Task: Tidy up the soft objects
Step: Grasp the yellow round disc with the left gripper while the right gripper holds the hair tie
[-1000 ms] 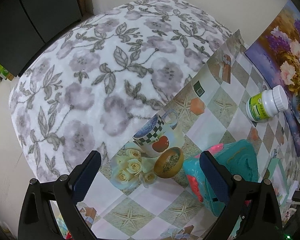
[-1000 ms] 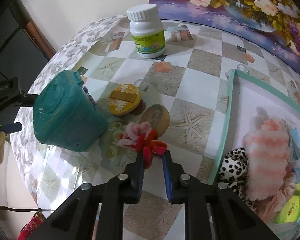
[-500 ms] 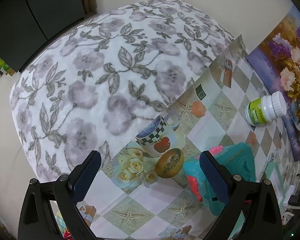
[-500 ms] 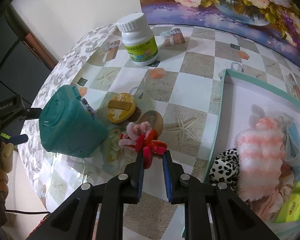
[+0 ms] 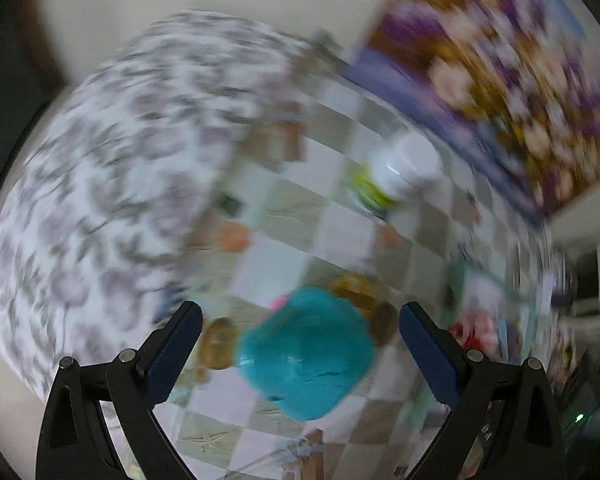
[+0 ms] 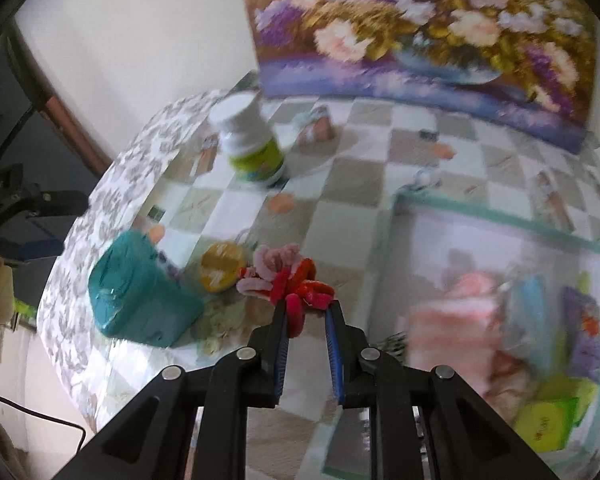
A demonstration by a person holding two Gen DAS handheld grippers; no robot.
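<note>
The right gripper, jaws narrowed on a pink-and-red fuzzy toy, has the white bin of soft things just to its right.

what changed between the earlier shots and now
The right hand-held gripper has lifted, still clamped on the red and pink fuzzy toy. The left hand-held gripper, still open and empty, has swung over the teal container, which now sits between its fingers. The white bottle and the tray stayed put.

white pill bottle upright | floral painting against wall | teal tub
</note>
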